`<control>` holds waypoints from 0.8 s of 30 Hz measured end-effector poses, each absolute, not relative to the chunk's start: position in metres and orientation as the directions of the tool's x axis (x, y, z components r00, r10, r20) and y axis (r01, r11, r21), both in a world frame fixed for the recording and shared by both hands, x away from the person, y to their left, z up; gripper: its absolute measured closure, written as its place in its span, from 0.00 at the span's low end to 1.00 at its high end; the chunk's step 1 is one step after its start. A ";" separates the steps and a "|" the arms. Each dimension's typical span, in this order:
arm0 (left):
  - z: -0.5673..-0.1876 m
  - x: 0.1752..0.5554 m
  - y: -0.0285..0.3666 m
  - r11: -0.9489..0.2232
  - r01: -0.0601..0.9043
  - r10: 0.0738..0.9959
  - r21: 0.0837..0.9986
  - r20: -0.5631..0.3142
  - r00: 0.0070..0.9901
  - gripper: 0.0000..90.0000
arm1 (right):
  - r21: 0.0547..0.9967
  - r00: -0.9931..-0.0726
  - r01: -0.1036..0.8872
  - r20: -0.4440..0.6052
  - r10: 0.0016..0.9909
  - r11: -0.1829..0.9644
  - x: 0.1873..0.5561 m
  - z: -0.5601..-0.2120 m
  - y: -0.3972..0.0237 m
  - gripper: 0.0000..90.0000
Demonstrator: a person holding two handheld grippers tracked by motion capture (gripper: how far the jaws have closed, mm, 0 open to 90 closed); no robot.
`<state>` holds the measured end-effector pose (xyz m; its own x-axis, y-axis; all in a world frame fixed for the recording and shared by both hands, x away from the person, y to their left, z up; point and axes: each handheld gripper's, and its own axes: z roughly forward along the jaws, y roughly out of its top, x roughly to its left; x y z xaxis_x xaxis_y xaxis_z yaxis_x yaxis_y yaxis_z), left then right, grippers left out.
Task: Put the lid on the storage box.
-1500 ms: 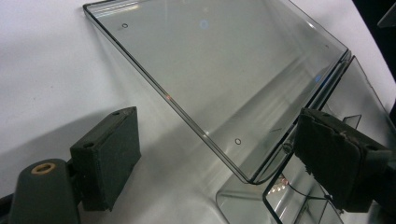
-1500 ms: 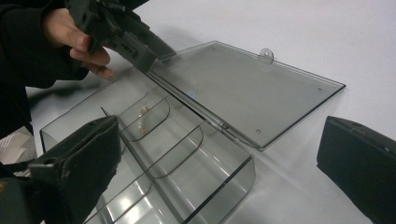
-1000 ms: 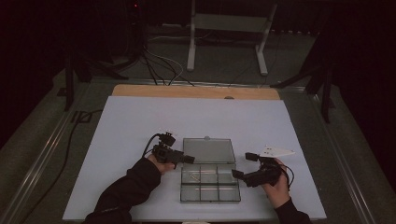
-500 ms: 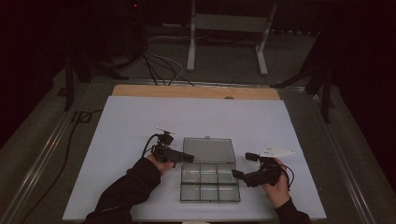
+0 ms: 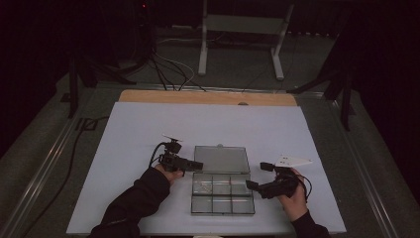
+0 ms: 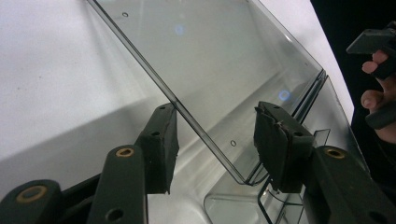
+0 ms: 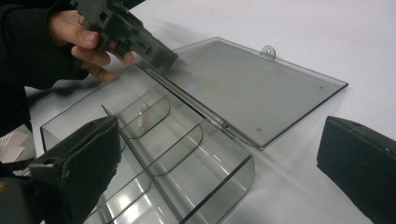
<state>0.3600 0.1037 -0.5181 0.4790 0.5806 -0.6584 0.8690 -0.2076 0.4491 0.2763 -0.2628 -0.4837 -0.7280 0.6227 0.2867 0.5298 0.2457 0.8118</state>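
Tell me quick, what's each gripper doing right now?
Left gripper: open, jaws have just been closing around the corner of the box lid, pads not yet on it.
Right gripper: open, holding nothing, beside the box.

A white rectangular sheet (image 5: 208, 129) covers the table, leaving a light wooden strip (image 5: 208, 97) bare along its 12 o'clock edge. Beyond that stands a grey metal frame on two legs (image 5: 241, 34). Black cables (image 5: 163, 69) trail over the grey floor (image 5: 49, 148) toward 11 o'clock. The surrounding room is dark.
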 end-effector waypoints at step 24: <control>-0.511 0.358 0.112 -0.213 0.820 0.549 0.532 -0.629 0.551 0.79 | 0.815 -0.727 0.527 0.286 0.624 0.241 0.276 -0.482 -0.265 0.00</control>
